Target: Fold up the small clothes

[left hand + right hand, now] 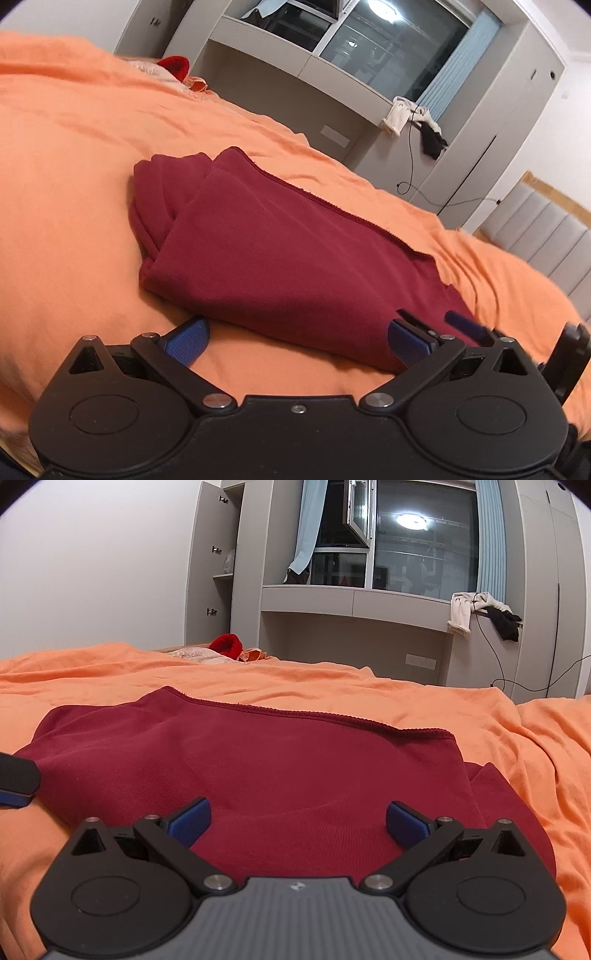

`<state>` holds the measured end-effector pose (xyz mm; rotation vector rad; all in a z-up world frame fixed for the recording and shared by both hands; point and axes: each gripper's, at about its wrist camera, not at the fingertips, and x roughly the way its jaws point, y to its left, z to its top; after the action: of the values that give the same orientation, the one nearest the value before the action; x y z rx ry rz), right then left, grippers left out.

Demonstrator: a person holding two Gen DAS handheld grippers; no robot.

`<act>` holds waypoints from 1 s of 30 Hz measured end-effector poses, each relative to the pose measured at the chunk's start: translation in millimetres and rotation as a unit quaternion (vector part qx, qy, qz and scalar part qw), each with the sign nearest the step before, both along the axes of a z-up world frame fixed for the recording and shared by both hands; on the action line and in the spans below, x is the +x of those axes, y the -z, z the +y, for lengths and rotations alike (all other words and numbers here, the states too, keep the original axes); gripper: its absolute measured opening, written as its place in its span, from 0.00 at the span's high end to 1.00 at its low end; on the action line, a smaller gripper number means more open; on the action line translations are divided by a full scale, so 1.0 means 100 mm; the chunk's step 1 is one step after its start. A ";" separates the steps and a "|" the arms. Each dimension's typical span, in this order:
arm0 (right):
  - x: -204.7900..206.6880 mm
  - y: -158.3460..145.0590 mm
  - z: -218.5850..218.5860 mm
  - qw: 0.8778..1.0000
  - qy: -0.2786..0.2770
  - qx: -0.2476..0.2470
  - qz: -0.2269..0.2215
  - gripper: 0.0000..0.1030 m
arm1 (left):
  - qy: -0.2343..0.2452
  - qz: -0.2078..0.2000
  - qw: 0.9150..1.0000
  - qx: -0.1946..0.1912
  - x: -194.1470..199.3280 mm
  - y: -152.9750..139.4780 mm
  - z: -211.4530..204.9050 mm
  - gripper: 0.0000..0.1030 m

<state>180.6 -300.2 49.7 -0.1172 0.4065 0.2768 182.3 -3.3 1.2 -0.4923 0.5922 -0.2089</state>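
The dark red garment (280,236) lies on the orange bedsheet (74,184), already folded into a thick packet. The left claw (297,341) is spread wide at the near edge of the garment and holds nothing. The right claw (298,821) is also spread, low over the garment. I think one more fold remains: each claw must pinch the near edge.

The garment (236,764) lies folded on the bed (406,698). The right gripper (298,821) sits over its near edge; the left gripper (297,341) is at its near left corner. A shelf (354,602) stands behind the bed.
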 end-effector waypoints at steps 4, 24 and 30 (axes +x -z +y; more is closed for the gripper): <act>0.00 0.00 -0.01 1.000 0.000 0.000 0.000 0.00 | -0.012 -0.003 1.000 0.004 0.06 0.02 -0.02 0.01; -0.08 -0.05 0.07 1.000 0.006 -0.006 -0.025 0.00 | -0.061 0.008 0.998 0.027 0.58 -0.01 0.02 0.01; -0.04 -0.14 0.19 0.999 -0.003 0.016 -0.029 0.00 | -0.065 0.010 0.998 0.017 0.58 -0.01 0.03 0.01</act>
<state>176.3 -281.4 63.8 -0.0942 0.3432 0.2851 239.8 -0.2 2.2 -0.4979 0.5807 -0.0700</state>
